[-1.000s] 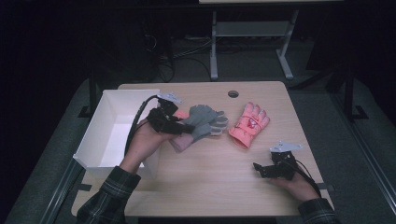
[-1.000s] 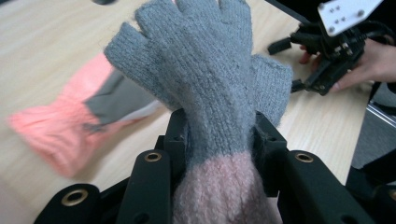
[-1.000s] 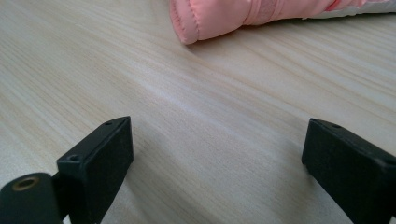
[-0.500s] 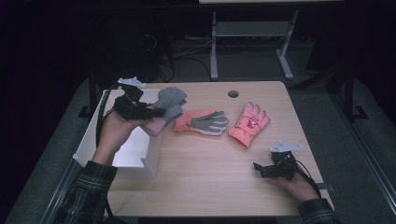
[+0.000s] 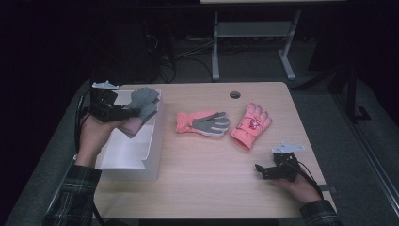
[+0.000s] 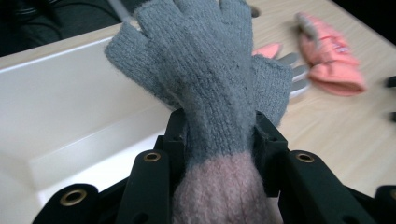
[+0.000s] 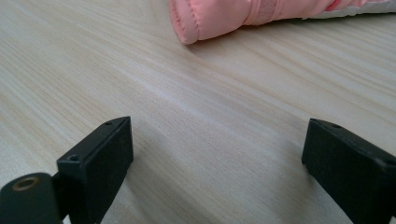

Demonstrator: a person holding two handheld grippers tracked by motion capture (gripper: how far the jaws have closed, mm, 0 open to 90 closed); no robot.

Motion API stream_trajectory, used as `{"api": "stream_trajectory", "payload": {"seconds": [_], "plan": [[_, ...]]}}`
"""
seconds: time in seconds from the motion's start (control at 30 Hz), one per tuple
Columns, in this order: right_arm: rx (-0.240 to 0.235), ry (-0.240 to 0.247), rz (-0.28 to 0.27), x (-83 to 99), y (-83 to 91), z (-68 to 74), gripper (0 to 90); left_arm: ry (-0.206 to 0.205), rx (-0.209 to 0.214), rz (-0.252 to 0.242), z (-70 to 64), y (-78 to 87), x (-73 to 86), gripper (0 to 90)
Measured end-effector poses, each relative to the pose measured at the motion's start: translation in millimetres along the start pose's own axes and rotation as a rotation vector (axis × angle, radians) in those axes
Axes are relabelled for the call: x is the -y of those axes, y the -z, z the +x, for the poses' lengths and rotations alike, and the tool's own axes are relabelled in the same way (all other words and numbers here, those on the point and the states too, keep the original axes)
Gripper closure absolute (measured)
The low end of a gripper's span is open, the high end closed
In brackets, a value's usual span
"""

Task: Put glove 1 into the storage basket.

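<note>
Your left gripper [image 5: 123, 112] has carried the grey knit glove [image 5: 142, 102] off the table [image 5: 211, 188] to nine o'clock — jaws clamped on its cuff, over the white box [image 5: 141, 155], ready to drop. Your right gripper [image 5: 263, 170] rests wide open, empty, at five o'clock — two pink gloves [image 5: 249, 125] remain.

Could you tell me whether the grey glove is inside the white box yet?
Not yet: the left gripper holds the grey glove above the white box.
</note>
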State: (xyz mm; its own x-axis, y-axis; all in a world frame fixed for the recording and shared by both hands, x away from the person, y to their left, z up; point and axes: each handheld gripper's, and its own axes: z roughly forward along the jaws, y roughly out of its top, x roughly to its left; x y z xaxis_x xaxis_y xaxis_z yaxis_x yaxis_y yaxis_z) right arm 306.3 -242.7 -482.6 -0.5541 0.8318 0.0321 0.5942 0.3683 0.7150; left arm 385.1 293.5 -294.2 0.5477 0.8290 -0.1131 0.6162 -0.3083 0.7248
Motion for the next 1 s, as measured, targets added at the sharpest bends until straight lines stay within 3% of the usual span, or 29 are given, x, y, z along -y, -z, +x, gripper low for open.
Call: {"api": "stream_trajectory", "payload": {"seconds": [0.2,0.6,0.73,0.8,1.0], "plan": [[0.000,0.000,0.000,0.0,0.0,0.0,8.4,0.014,-0.051,0.046,19.6,-16.6,16.1,64.0],[0.000,0.000,0.000,0.0,0.0,0.0,8.3,0.042,-0.109,0.143,49.7,-59.7,50.9,63.3],[0.000,0.000,0.000,0.0,0.0,0.0,8.4,0.042,-0.140,0.187,55.7,-69.0,60.3,63.1],[0.000,0.001,0.000,0.0,0.0,0.0,8.4,0.068,-0.137,0.198,58.4,-71.8,65.9,62.8],[0.002,0.003,-0.003,0.0,-0.1,-0.1,8.4,0.083,-0.147,0.256,60.5,-79.5,81.0,60.8]]}}
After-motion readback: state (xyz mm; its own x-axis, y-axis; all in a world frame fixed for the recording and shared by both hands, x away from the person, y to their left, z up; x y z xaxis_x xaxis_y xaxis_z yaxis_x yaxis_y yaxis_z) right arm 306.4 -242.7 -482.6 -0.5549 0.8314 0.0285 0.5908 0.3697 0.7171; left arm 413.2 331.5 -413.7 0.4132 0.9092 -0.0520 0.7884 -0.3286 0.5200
